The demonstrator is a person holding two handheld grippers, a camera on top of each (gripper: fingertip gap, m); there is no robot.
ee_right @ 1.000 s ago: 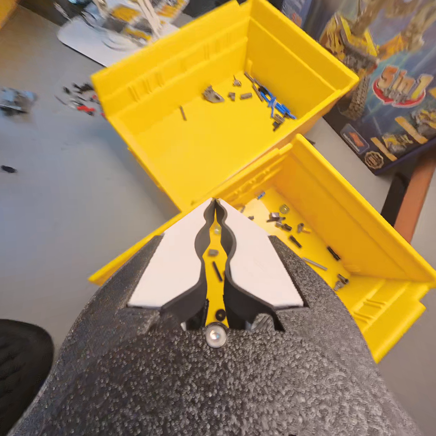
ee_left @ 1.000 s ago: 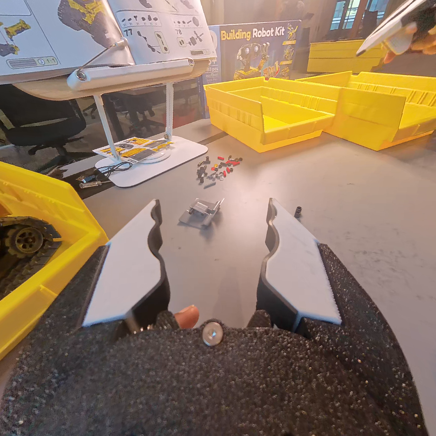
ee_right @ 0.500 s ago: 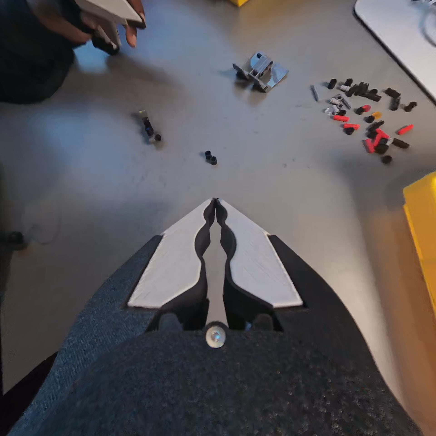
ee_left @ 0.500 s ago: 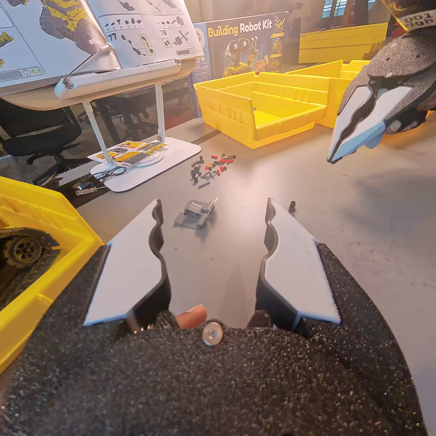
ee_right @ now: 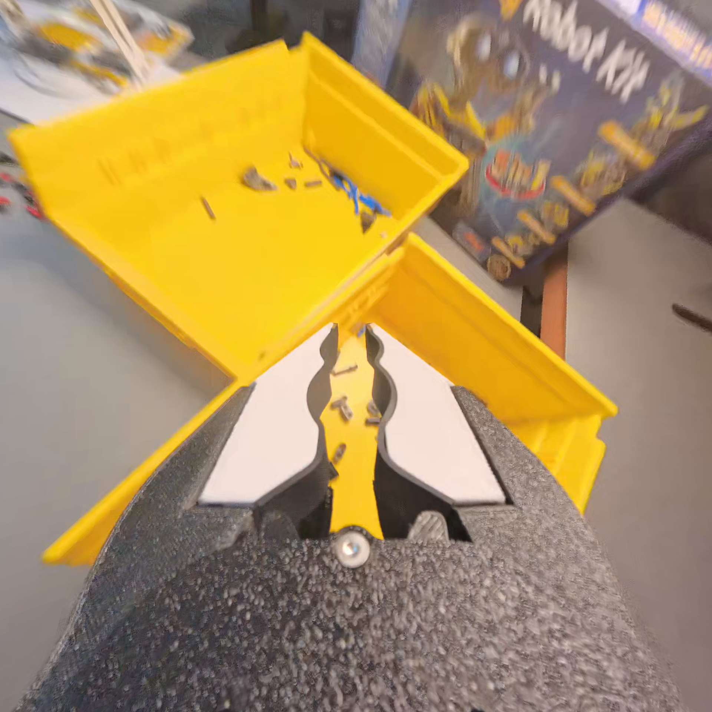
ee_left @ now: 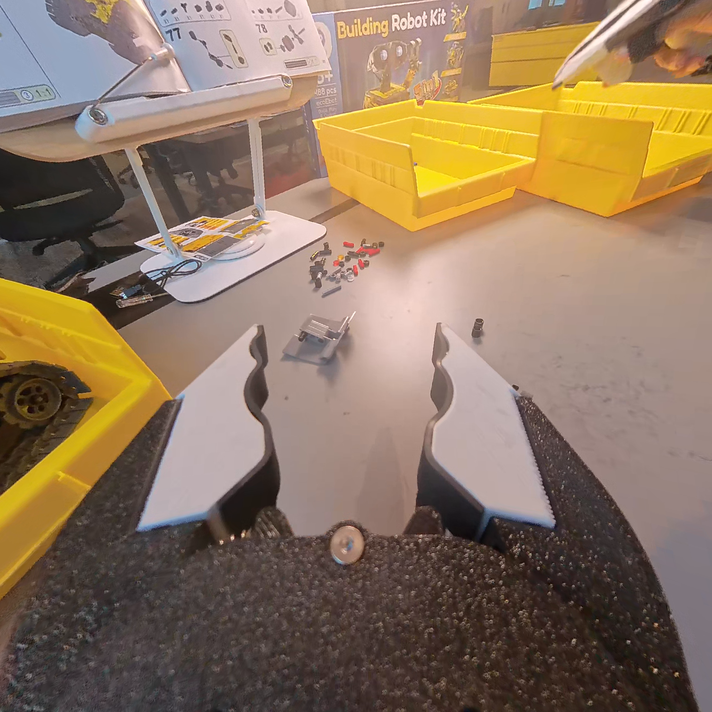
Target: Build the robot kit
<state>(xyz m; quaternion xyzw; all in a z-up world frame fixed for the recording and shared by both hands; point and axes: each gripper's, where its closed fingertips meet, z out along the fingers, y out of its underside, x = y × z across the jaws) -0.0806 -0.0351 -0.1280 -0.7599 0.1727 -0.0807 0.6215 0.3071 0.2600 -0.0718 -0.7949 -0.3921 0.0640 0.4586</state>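
My left gripper [ee_left: 350,329] is open and empty, low over the grey table [ee_left: 578,346]. A small grey plate-like part [ee_left: 318,339] lies just past its fingertips, nearer the left one. A tiny black piece [ee_left: 477,327] lies beside the right fingertip. My right gripper [ee_right: 351,327] is slightly open with nothing seen between its jaws. It hovers over the nearer yellow bin [ee_right: 501,346], which has several small dark parts [ee_right: 341,408] on its floor. It also shows in the left wrist view [ee_left: 578,65] at the top right, above the bins.
A second yellow bin [ee_right: 231,250] holds several grey and blue parts. A pile of small red and black parts [ee_left: 345,262] lies mid-table. A manual stand [ee_left: 239,262] is at the back left, a kit box [ee_left: 393,57] behind. A left yellow bin [ee_left: 96,346] holds a tracked vehicle [ee_left: 34,400]. Across from one pair of fingers to the other is roughly 50 cm.
My right gripper swung from above the table's loose parts back over the nearer yellow bin, and its jaws parted slightly. My left gripper has barely moved and stays open.
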